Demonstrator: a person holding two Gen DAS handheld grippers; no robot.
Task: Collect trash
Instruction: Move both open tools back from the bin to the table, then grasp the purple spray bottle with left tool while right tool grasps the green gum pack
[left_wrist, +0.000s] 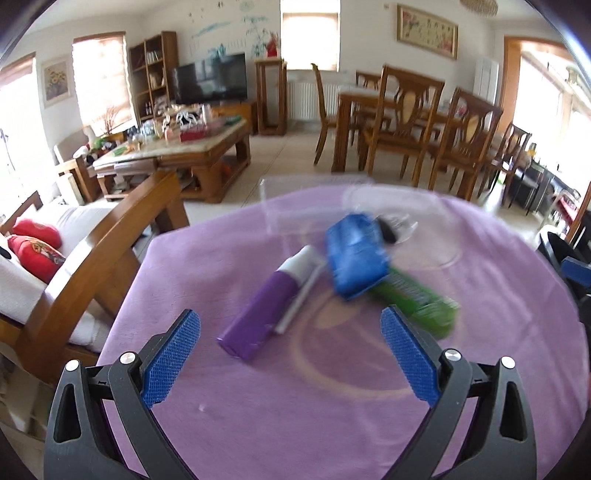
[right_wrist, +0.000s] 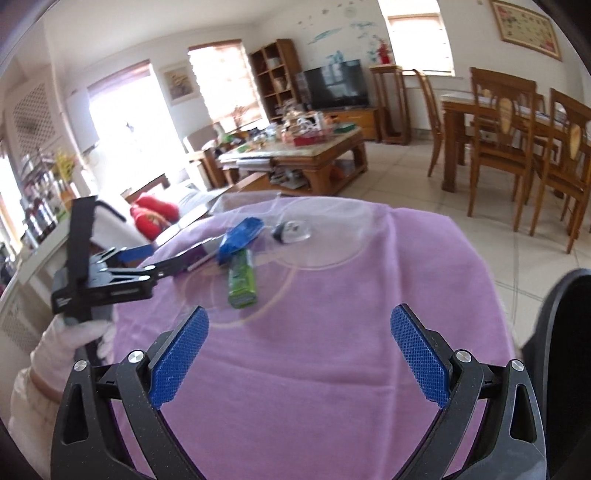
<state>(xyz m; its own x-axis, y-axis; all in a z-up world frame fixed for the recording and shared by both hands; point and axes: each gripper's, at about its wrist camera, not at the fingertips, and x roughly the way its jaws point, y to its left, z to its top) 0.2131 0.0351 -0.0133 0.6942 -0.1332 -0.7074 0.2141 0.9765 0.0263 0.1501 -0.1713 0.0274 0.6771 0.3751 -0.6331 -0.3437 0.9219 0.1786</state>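
Your left tongs (left_wrist: 290, 347) wide open, gripping nothing, hovering over table (left_wrist: 295, 424) with purple cloth. Between and just beyond their pads: purple carton (left_wrist: 258, 314) lying flat, white straw (left_wrist: 301, 301) alongside. To its right, blue wrapper (left_wrist: 354, 254) resting partly on green pack (left_wrist: 417, 299). Past these, clear plastic bag (left_wrist: 369, 206), blurred. Your right tongs (right_wrist: 299, 349) also wide open, empty, above cloth nearer you, well short of trash pile.
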